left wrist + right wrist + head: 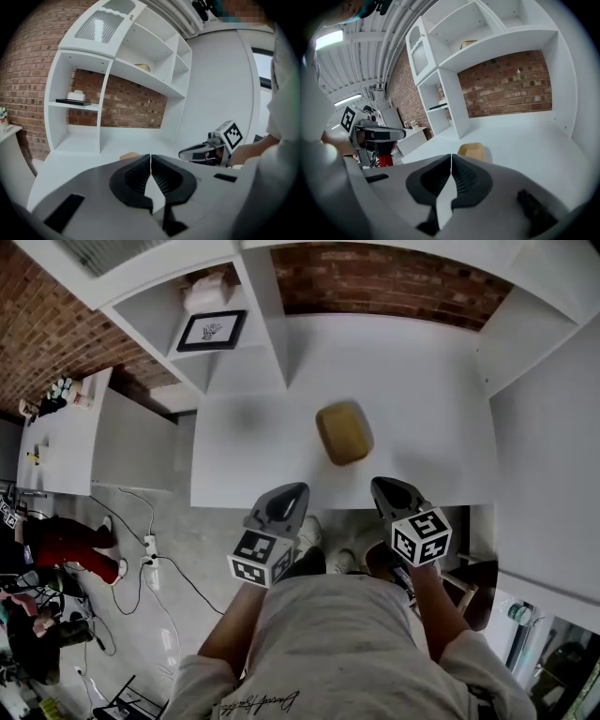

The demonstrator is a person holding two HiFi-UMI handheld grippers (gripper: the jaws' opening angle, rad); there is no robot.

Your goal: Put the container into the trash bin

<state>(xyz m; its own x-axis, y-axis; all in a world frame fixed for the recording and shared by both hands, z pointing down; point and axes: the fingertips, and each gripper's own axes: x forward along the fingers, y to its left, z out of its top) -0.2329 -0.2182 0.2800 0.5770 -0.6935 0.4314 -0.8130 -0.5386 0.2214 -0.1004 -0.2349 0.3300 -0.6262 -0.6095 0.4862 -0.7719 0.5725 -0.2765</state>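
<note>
A tan container (344, 433) with rounded corners lies flat on the white bench (422, 381), about mid-width, nearer the front edge.

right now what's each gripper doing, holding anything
Left gripper: closed, empty.
Right gripper: closed, empty; the tan container sits untouched on the white table.

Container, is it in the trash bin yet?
Not yet. Done: nothing; the container lies on the desk, untouched. In hand: nothing; the left hand-held gripper and right hand-held gripper are both shut and empty, short of it. Left: grab it, carry it and drop it in the bin, which no view shows.
</note>
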